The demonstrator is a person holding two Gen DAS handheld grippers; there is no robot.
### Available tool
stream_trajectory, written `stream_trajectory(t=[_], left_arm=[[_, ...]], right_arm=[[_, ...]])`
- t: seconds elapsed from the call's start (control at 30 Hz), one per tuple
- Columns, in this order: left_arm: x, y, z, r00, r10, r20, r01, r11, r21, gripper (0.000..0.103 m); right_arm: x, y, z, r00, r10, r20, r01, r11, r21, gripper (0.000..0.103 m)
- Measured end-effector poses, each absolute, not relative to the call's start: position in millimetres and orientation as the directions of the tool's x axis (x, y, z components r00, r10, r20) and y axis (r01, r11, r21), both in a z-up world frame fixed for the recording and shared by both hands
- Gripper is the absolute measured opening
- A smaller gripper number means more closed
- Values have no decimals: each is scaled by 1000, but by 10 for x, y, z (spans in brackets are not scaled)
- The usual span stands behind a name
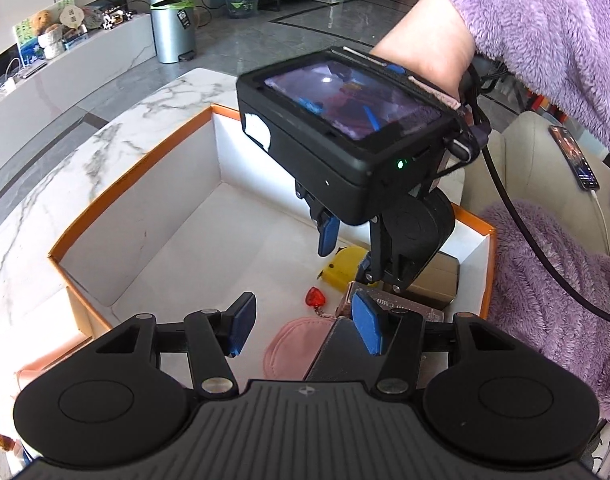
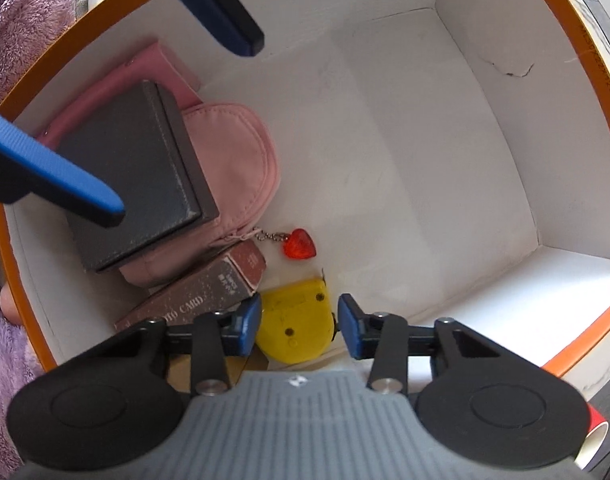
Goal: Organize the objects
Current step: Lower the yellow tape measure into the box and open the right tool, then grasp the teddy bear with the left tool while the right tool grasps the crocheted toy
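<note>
A white box with an orange rim (image 2: 609, 308) holds the items. A yellow tape measure (image 2: 295, 324) lies on its floor between the jaws of my right gripper (image 2: 299, 328). The left pad sits against it and a thin gap shows at the right pad. A red heart charm (image 2: 300, 243) hangs by a chain from a pink pouch (image 2: 233, 160). A dark grey case (image 2: 141, 176) rests on the pouch, beside a brown card box (image 2: 209, 288). My left gripper (image 1: 305, 328) hovers open above the pouch (image 1: 293, 344) and the case (image 1: 337, 348), holding nothing.
The box stands on a marble table (image 1: 125, 128). A tan carton (image 1: 437, 280) sits in the box's near corner. A hand in a purple fleece sleeve (image 1: 545, 20) holds the right gripper. A red and white tube (image 2: 597, 428) lies outside the box. The box's right half is bare floor.
</note>
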State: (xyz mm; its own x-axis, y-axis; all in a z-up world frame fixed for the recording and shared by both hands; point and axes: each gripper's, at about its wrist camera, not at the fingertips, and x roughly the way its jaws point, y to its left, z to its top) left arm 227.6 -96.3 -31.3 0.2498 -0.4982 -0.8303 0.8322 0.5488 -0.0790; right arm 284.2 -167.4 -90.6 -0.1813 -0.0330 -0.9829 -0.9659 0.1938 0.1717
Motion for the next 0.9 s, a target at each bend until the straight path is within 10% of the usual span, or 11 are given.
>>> stream_trajectory(t=[0.77,0.9], left_arm=[[2120,-432,27,405,-406,-819,745,666,38,59],[2033,-143,172,484,-334,-809,682,723,110,43]], right_arm=[[2879,-1720,-415,-95,57,-994,-974,201,104,41],[2811,-1670,31,-15,163,-986,-973,226,52,47]])
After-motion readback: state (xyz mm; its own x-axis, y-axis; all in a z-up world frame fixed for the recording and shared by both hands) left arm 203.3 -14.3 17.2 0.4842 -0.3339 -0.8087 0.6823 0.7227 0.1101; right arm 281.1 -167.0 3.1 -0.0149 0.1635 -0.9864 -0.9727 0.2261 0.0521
